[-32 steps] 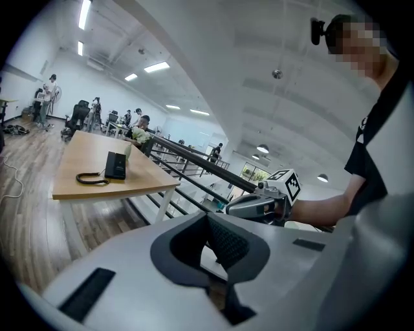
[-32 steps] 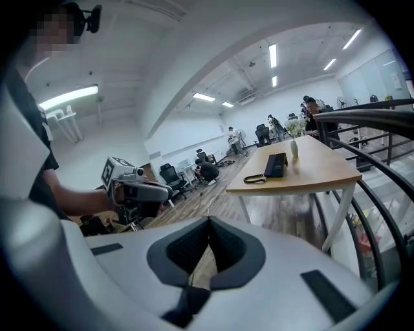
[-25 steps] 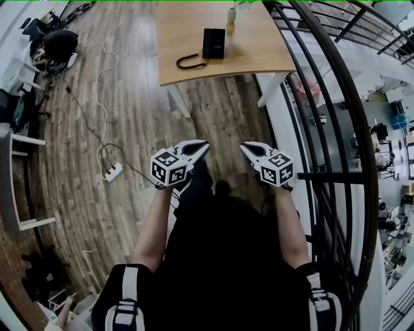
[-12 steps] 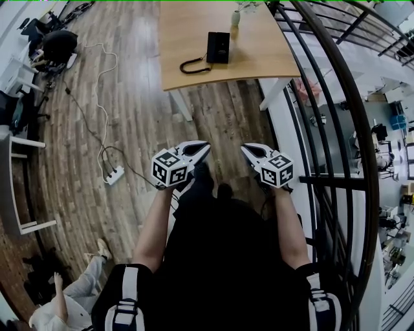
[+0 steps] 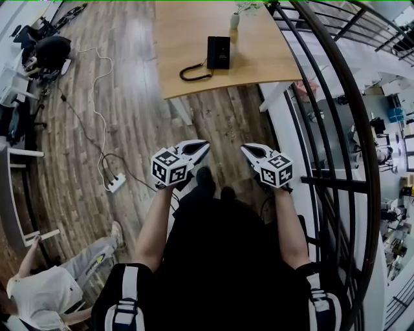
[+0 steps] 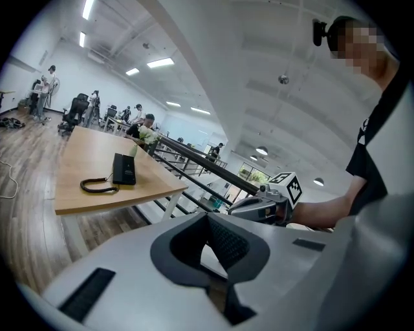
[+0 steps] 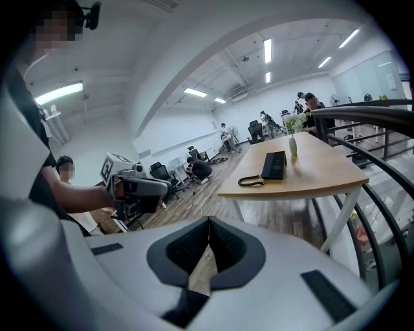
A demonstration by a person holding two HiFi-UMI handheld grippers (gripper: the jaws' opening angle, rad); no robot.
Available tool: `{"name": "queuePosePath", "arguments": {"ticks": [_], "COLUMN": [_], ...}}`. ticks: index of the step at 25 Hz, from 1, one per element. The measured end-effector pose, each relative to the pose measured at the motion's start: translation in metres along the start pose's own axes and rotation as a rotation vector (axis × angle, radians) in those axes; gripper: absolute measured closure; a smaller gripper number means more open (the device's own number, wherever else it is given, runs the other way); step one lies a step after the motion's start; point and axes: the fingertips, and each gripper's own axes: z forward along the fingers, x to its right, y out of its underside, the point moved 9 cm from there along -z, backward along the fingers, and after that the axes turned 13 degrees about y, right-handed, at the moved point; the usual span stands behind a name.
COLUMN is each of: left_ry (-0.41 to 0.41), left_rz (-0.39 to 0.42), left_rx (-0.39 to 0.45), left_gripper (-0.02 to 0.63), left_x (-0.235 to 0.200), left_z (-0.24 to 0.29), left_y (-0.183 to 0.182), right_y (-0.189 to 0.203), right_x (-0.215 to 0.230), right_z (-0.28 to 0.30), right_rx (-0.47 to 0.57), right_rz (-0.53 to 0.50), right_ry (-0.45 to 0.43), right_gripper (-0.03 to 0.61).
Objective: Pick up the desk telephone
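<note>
1. Left claw (image 5: 202, 147): held out in front of the operator's body, above the wooden floor (image 5: 129, 129). The left gripper view (image 6: 208, 217) shows the jaws together with nothing between them.
2. Right claw (image 5: 248, 150): level with the left claw, with a clear gap between the two. The right gripper view (image 7: 209, 221) shows the jaws together and likewise empty.
3. Desk telephone (image 5: 218, 52): black, lying flat on the worktop (image 5: 184, 32) ahead, well apart from both claws. It is also sighted in both gripper views (image 6: 123, 169) (image 7: 274, 165). Neither claw touches it.
4. Coiled cord (image 5: 194, 70): black, looping from the telephone's left side toward the near edge of the worktop.
5. Vase (image 5: 234, 19): small and pale, with greenery, standing just beyond the telephone and not touching it.
6. Worktop: light wood on white legs, with its right side beside a dark metal railing (image 5: 323, 103).
7. Floor: a white power strip (image 5: 116, 183) with a trailing cable lies to the left of the left claw.
8. Bystander (image 5: 39, 291): a person in a pale top at the lower left edge of the head view, well clear of the worktop.
</note>
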Motion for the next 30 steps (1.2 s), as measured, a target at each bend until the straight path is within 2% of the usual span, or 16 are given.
{"name": "queuePosePath", "arguments": {"ticks": [15, 30], "left_ry": [0.05, 0.104], "left_rz": [0.005, 0.019], "left_rx": [-0.04, -0.055], "left_gripper": [0.592, 0.592], "left_x": [-0.07, -0.105], "left_z": [-0.012, -0.023], "left_y": [-0.036, -0.047], "right_y": [-0.034, -0.048], "right_x": [0.0, -0.005], "right_z": [0.055, 0.082], "right_rx": [0.002, 0.002], "right_rz": [0.044, 0.048], "right_ry": [0.049, 0.106], "right_gripper": [0.555, 0.555]}}
